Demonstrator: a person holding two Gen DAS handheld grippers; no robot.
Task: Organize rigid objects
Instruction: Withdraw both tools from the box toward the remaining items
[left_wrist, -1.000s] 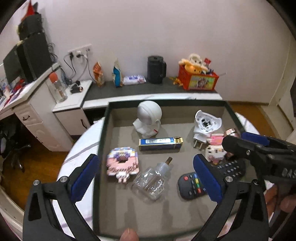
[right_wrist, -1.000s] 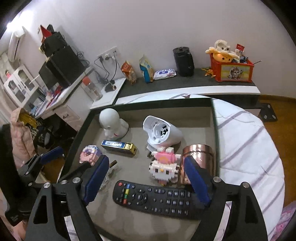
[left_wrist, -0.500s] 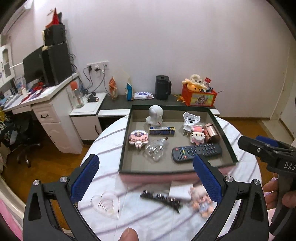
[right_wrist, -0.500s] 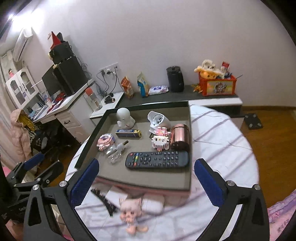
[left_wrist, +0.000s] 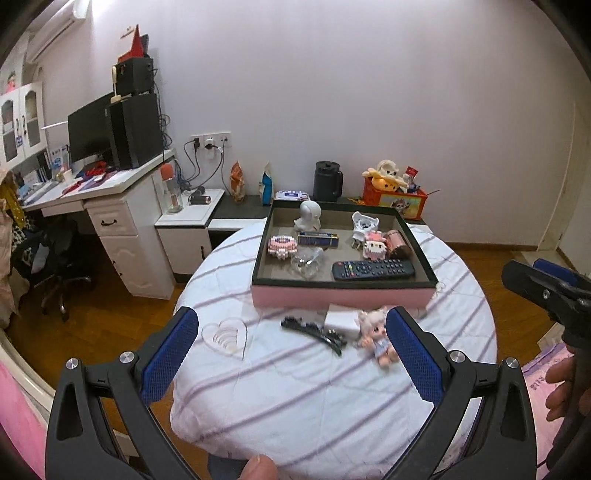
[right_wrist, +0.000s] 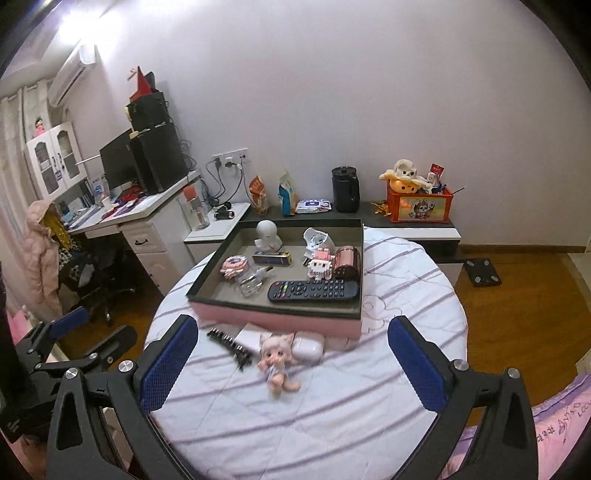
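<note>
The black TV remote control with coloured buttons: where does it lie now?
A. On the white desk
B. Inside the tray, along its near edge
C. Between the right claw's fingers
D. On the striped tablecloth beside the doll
B: the black TV remote control lies flat inside the dark-rimmed tray, along its near edge.

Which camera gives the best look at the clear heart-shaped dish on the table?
The left wrist view. There the clear heart-shaped dish lies in full sight on the striped tablecloth, just beyond the left gripper. In the right wrist view I cannot find it; it would fall about where that gripper's near finger blocks the view.
</note>
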